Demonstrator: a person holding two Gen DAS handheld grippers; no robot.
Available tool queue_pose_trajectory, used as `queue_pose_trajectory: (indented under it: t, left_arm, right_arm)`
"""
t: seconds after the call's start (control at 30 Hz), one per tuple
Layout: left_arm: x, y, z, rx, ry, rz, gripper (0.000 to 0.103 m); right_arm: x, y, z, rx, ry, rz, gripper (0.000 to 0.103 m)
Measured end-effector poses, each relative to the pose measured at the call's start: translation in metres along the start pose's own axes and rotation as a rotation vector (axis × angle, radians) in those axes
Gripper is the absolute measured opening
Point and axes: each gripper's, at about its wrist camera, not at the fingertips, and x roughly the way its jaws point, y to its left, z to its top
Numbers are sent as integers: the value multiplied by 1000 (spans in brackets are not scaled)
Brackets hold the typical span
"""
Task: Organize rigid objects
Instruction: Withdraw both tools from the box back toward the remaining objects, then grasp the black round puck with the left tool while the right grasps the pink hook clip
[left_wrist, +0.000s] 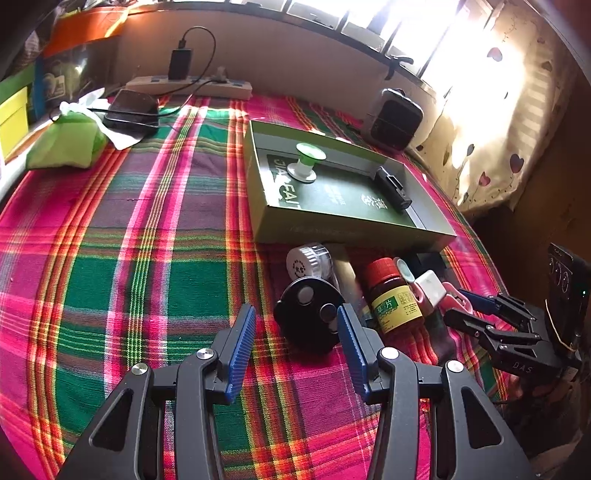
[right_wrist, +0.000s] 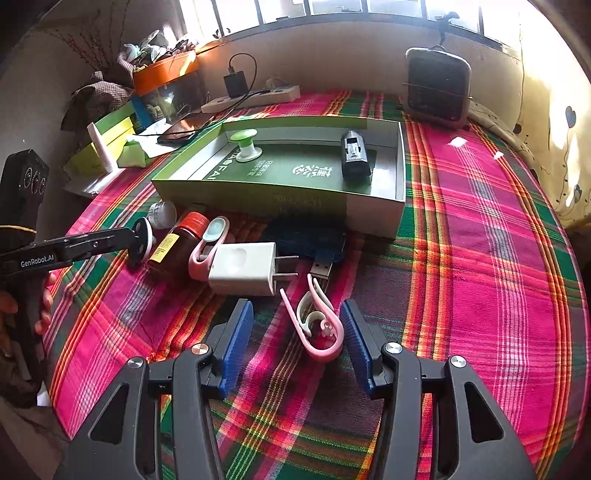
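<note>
Black and glossy, the round disc (left_wrist: 308, 314) with two pale circular insets lies on the plaid cloth (left_wrist: 147, 258) just ahead of the left gripper (left_wrist: 295, 334), between its fingers but nearer the right one; the jaws stand wide apart and grasp nothing. Seen from the right wrist, the same disc (right_wrist: 142, 242) shows edge-on with a white rim at the left gripper's tips. Just beyond it lies a small white-capped jar (left_wrist: 308, 262) of clear plastic on its side, and to its right a brown glass bottle (left_wrist: 393, 297) with a ribbed red cap and a yellow label. In the right wrist view, a pink plastic clip (right_wrist: 319, 325), long and looped with a pale inner spring, lies between the spread, empty fingers of the right gripper (right_wrist: 297, 341), close to the right one. Ahead and left of those jaws rests a white boxy charger (right_wrist: 243, 269) with two metal prongs, touching a second pink clip (right_wrist: 208, 245); straight ahead, a USB stick (right_wrist: 321, 267) pokes out from a dark blue thing. Farther ahead sits the shallow green cardboard box (right_wrist: 373, 216), holding a green-topped white spool (right_wrist: 245, 146) and a black rectangular block (right_wrist: 354, 155).
</note>
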Motion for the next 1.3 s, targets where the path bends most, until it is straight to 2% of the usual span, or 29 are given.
queue_pose_trajectory:
  t: [0.23, 0.63, 0.8, 0.9, 1.17, 1.3]
  left_arm:
    - [4, -7, 1, 42, -2, 30, 45]
    - [8, -11, 3, 41, -11, 52, 45]
    - [8, -10, 3, 32, -13, 52, 44]
    - [8, -9, 3, 22, -8, 40, 30]
    - [8, -10, 2, 21, -15, 42, 30]
    - [8, -10, 2, 21, -14, 42, 30]
  right_arm:
    - [1, -1, 1, 6, -2, -29, 50]
    - [0, -6, 2, 25, -5, -52, 49]
    - [0, -9, 2, 37, -8, -63, 40]
    - [-1, -10, 1, 44, -10, -66, 37]
    - [-2, -10, 1, 51, -11, -76, 26]
    - [-2, -10, 0, 48, -12, -81, 25]
